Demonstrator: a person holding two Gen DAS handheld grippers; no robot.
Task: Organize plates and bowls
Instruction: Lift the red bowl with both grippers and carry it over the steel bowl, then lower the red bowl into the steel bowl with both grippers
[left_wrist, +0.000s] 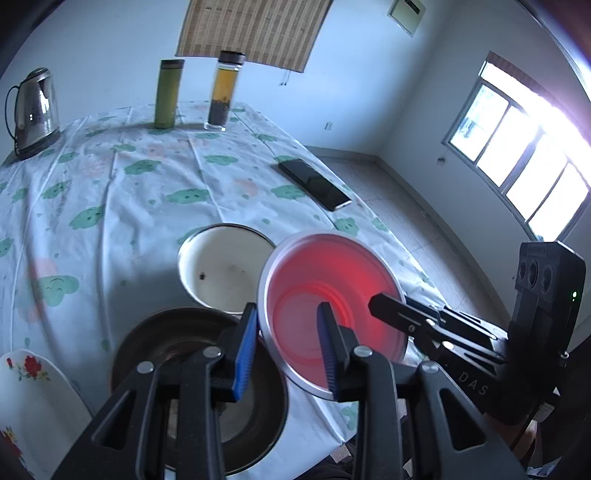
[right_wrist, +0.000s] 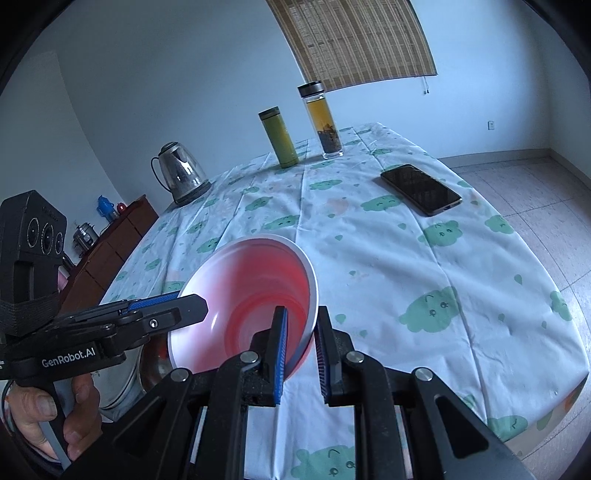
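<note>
A red bowl with a pale rim (left_wrist: 328, 299) is held tilted above the table; it also shows in the right wrist view (right_wrist: 251, 295). My left gripper (left_wrist: 288, 347) straddles its near-left rim with the jaws still apart. My right gripper (right_wrist: 301, 343) straddles its right rim, pads close on either side. A white enamel bowl (left_wrist: 221, 266) stands on the table behind. A dark plate (left_wrist: 177, 332) lies under my left gripper. A white flowered plate (left_wrist: 29, 391) lies at the front left.
A floral tablecloth (right_wrist: 406, 258) covers the table. A phone (right_wrist: 421, 188) lies near the right edge. A green flask (right_wrist: 279, 138), a tea bottle (right_wrist: 323, 120) and a kettle (right_wrist: 181, 173) stand at the far end. A dark cabinet (right_wrist: 110, 243) stands left.
</note>
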